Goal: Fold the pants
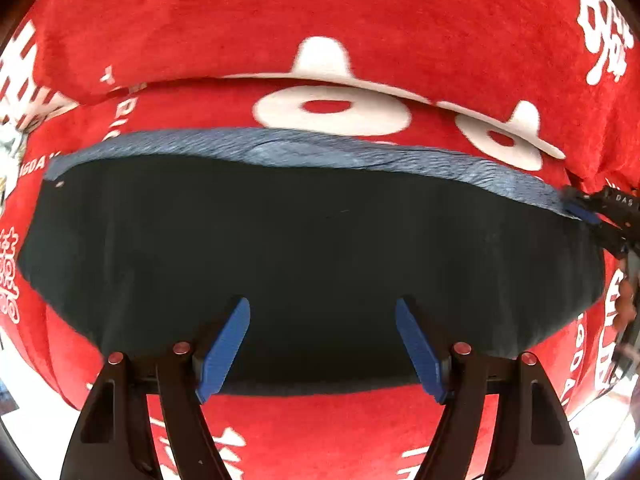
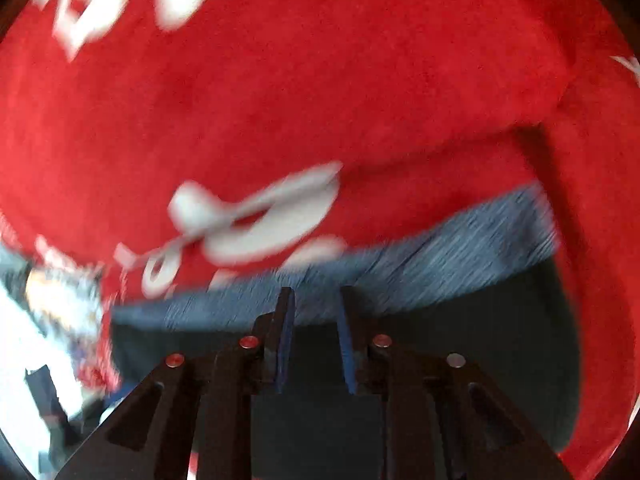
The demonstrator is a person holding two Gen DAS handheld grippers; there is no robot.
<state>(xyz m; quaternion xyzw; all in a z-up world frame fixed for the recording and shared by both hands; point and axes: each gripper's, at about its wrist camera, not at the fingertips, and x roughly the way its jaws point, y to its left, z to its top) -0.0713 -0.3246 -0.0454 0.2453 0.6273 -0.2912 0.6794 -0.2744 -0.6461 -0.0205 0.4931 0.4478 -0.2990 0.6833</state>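
Observation:
The dark navy pants (image 1: 304, 248) lie folded flat on a red blanket (image 1: 280, 8), with a lighter blue ribbed waistband (image 1: 280, 148) along the far edge. My left gripper (image 1: 322, 308) is open and empty, its blue fingers (image 1: 224, 352) spread over the near edge of the pants. My right gripper (image 2: 316, 300) hovers over the pants (image 2: 480, 340) near the waistband (image 2: 440, 252), its fingers a narrow gap apart with nothing between them. It also shows in the left wrist view (image 1: 596, 208) at the waistband's right end. The right wrist view is blurred.
The red blanket with white lettering (image 1: 332, 108) covers the whole surface, with a raised fold behind the pants. A bright floor with blurred clutter (image 2: 60, 304) shows past the blanket's left edge in the right wrist view.

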